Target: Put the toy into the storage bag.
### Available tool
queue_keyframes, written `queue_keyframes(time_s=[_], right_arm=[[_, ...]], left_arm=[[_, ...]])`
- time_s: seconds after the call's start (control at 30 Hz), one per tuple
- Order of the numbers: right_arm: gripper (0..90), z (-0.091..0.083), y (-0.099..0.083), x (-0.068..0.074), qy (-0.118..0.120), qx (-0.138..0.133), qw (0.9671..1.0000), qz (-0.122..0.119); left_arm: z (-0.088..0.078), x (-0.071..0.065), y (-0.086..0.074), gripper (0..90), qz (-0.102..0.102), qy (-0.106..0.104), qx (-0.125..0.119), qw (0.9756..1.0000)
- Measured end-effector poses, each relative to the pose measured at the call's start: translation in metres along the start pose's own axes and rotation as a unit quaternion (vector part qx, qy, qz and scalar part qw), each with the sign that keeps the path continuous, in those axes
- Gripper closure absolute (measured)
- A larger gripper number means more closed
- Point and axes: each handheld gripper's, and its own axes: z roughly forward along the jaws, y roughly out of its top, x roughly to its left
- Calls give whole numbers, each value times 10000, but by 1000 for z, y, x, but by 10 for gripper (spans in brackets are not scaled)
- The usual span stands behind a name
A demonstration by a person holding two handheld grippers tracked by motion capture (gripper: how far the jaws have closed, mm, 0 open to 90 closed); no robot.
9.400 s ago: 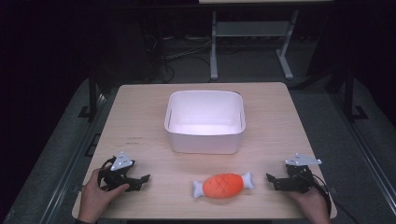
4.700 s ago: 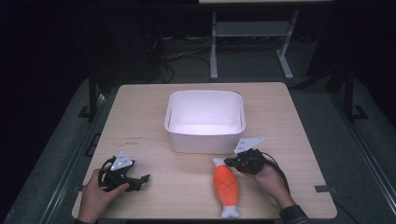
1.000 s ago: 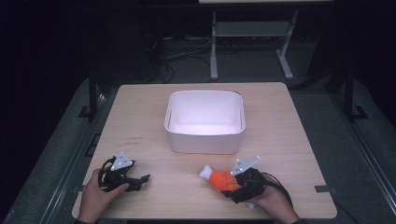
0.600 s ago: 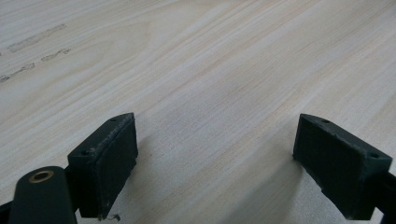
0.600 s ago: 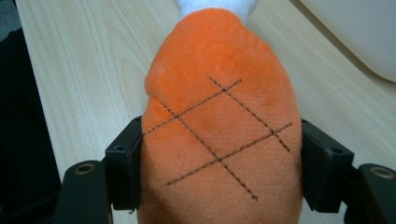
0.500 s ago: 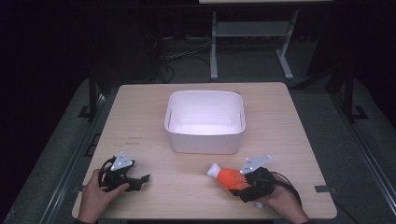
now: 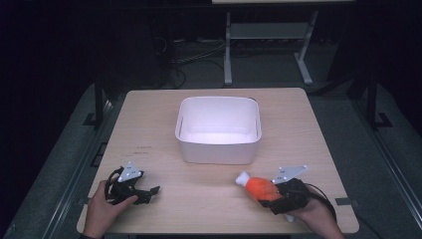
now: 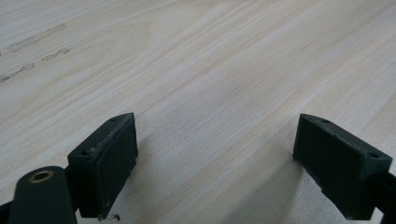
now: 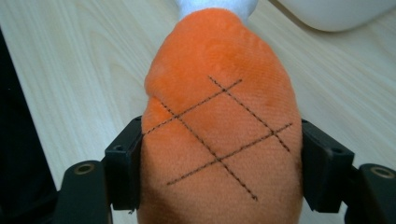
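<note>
- White bin (image 7: 219,130) at table centre, open top, nothing visible inside, pale floor lit; a rounded corner of it (image 9: 336,11) at the top right of the right gripper view.
- Orange plush toy (image 7: 260,188) outside the bin, near the front right of the table (image 7: 149,114), just short of the bin's front right corner.
- Clamped across the orange body by the right gripper (image 7: 279,195), one black pad pressed into each flank; seen close in the right gripper view (image 9: 219,163), with stitched crossing lines on the toy (image 9: 219,116).
- One white end of the toy aimed toward the bin, bare wood between it and the bin's front wall.
- Right hand (image 7: 311,216) close to the front edge, right table edge a little beyond it.
- Left gripper (image 7: 130,185) at the front left on the wood, held by the left hand (image 7: 102,211); jaws wide apart, bare tabletop between them (image 8: 215,163).
- Broad open strip of wood between the two grippers along the front, and clear bands to the bin's left and right.
- Narrower band behind the bin up to the far edge.
- Dark floor and a metal frame (image 7: 266,40) beyond the table.
</note>
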Motion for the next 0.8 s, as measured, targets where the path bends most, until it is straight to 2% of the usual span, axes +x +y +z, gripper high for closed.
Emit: queue_keyframes(time_s=[0.2,0.8], right_arm=[[287,-15,-10,-13,-185,-101,9996,166],[283,-40,-23,-43,-558,-224,9971,472]], left_arm=[[0,0,0,130,-1,0,0,10000],[0,0,0,131,-1,1,-1,10000]])
